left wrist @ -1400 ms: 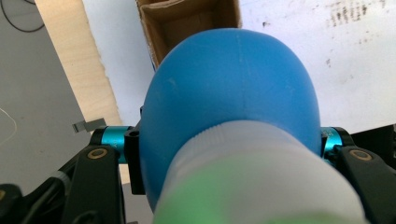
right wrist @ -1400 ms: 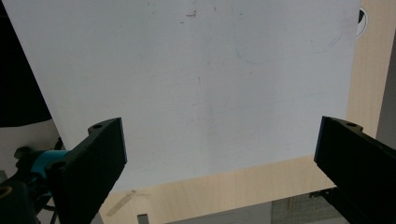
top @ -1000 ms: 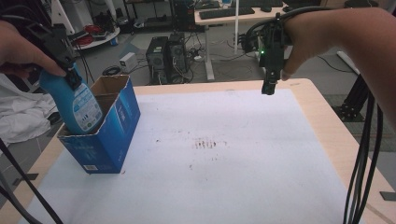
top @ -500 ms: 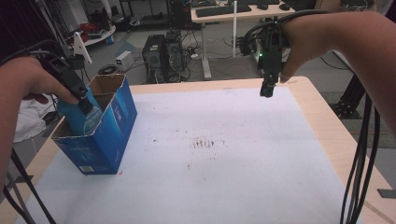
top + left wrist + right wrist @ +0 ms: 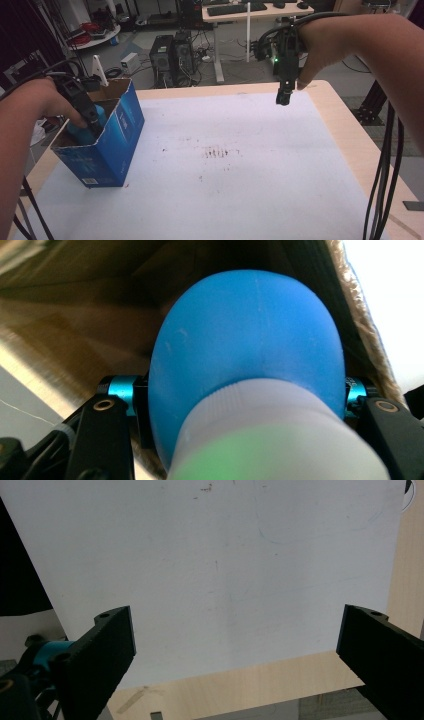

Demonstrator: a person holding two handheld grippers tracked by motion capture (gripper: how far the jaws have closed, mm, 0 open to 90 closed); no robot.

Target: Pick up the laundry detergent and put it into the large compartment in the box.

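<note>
1. My left gripper [image 5: 87, 116], at the left of the high view, is clamped on the blue bottle [image 5: 247, 347], which sits partly down inside the blue box [image 5: 112, 145].
2. The bottle looks smooth and rigid, probably slippery; holding just below the cap [image 5: 270, 432] seems safest.
3. My left gripper view reveals the box's brown interior.
4. My right gripper [image 5: 235, 650] hangs wide open, empty.

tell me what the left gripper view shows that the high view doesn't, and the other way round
The left gripper view alone shows the bottle's pale cap end and the jaws shut on its sides, with the brown inside walls of the box around it. The high view alone shows the right gripper held open above the white table, and the box's blue outside. Both show the blue bottle in the left gripper inside the box.
</note>
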